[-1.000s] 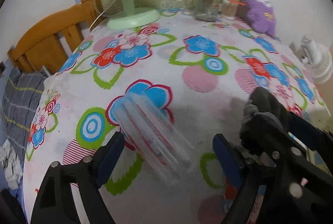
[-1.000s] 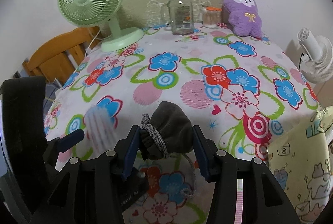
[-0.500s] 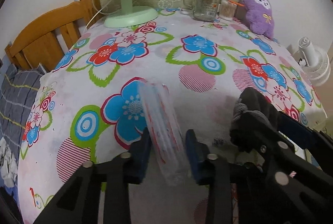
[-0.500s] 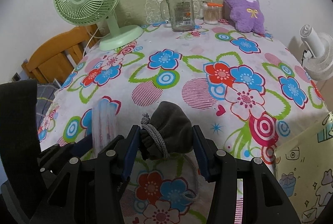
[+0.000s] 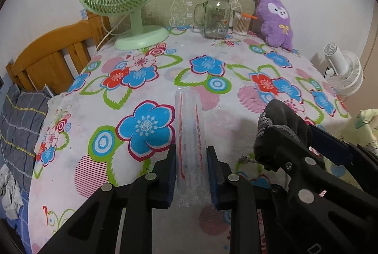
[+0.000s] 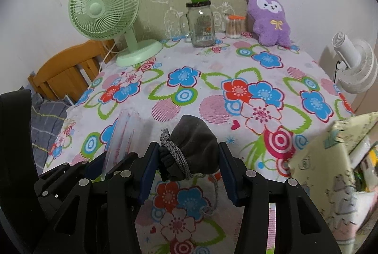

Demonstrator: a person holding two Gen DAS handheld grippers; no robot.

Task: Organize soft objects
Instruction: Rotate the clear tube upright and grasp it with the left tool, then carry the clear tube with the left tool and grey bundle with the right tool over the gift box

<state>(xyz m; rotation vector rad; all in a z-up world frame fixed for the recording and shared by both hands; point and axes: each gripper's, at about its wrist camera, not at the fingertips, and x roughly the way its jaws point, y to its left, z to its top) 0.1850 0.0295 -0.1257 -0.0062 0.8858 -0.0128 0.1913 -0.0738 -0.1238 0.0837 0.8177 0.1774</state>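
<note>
You hold 2 soft things above the flowered counter (image 5: 236, 112): your left claw (image 5: 191, 171) clamped on a clear plastic pouch (image 5: 190, 136), your right claw (image 6: 189, 165) gripping a grey drawstring bag (image 6: 193, 145) beside it. Neither is put away yet.
</note>
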